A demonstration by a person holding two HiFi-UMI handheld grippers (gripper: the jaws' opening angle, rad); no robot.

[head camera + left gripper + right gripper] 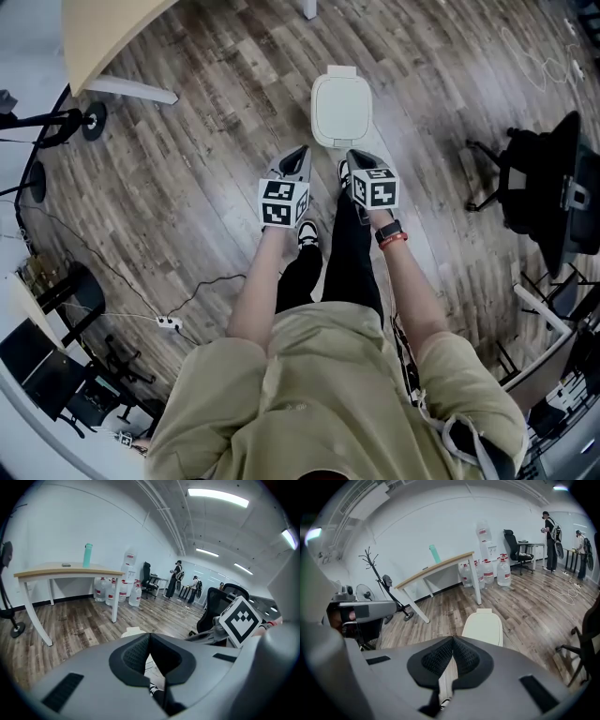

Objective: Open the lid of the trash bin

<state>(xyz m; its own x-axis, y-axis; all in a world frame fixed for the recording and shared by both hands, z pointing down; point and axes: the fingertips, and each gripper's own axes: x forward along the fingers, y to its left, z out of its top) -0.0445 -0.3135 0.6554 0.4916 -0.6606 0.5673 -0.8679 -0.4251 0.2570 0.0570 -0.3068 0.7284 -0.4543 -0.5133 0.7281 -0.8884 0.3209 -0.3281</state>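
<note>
The white trash bin (340, 109) stands on the wood floor just ahead of the person's feet, its lid down flat. My left gripper (301, 156) and right gripper (353, 157) hover side by side short of the bin's near edge, both shut with nothing between the jaws. In the right gripper view the bin (483, 626) shows whole beyond the closed right gripper (453, 640). From the left gripper view only a corner of the bin (132, 632) peeks over the closed left gripper (149, 636).
A light wooden table (105, 36) stands far left, with water bottles (110, 590) beyond it. A black office chair (544, 180) is at the right. A power strip (169, 323) and cables lie on the floor at the left. A coat stand (376, 572) stands by the wall.
</note>
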